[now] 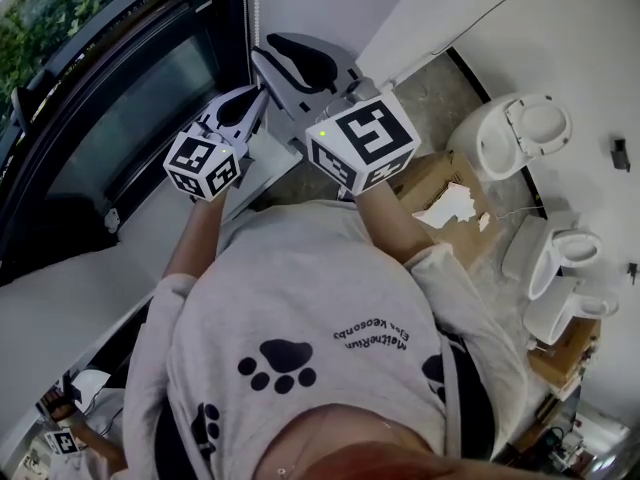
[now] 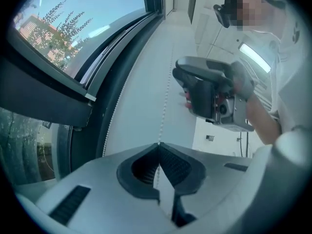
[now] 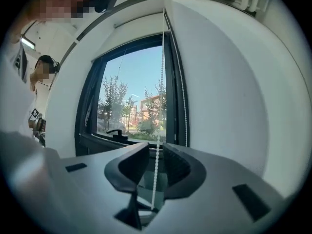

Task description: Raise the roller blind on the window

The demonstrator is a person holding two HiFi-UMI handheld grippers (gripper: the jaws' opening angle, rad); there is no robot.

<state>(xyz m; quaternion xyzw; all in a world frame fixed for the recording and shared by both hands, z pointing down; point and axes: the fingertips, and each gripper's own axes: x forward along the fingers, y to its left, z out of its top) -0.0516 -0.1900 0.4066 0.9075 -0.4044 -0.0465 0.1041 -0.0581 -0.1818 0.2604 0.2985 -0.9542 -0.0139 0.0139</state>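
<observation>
A white bead chain hangs beside the dark-framed window. My left gripper is shut on the chain, which is pinched at the jaw tips. Just above it, my right gripper is open. The bead chain runs down between its jaws, free of both pads. In the head view both grippers are raised close together at the window's edge, the left gripper below the right gripper. The glass shows trees and sky, with no blind fabric over it. A thin bar lies across the top of the recess.
A white wall flanks the window on the right. A window handle sits on the lower frame. White toilets and a cardboard box stand on the floor to my right. Another person is at lower left.
</observation>
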